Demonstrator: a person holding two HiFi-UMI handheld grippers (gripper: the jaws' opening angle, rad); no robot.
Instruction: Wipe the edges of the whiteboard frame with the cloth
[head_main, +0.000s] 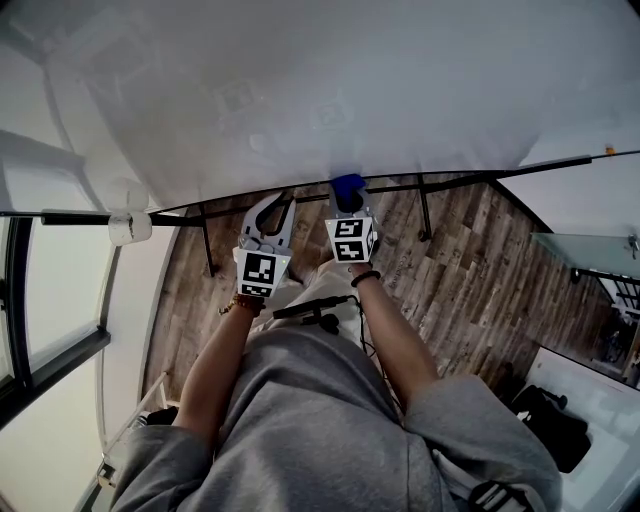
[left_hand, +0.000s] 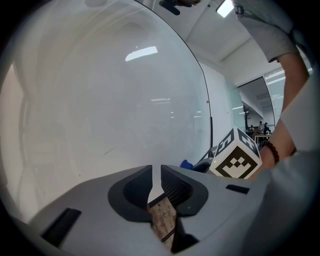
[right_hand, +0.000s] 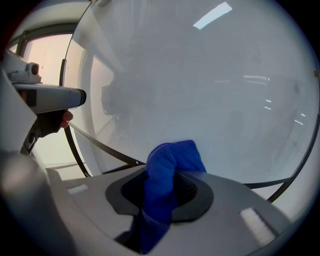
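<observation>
Pinching blue cloth (right_hand: 171, 162), right gripper (right_hand: 162, 189) at whiteboard frame (right_hand: 107, 144).

Below me the floor (head_main: 470, 270) is laid in weathered brown wood planks. On my left stands a tall window (head_main: 60, 300) with a dark frame, its panes washed pale by daylight. A plain white wall (head_main: 590, 195) rises on my right, with a glass panel (head_main: 580, 252) beside it. Lower down is a white counter (head_main: 610, 400), with something black (head_main: 548, 425) at its edge that I cannot make out. Overhead a ceiling light panel (left_hand: 225, 8) glows bright.
</observation>
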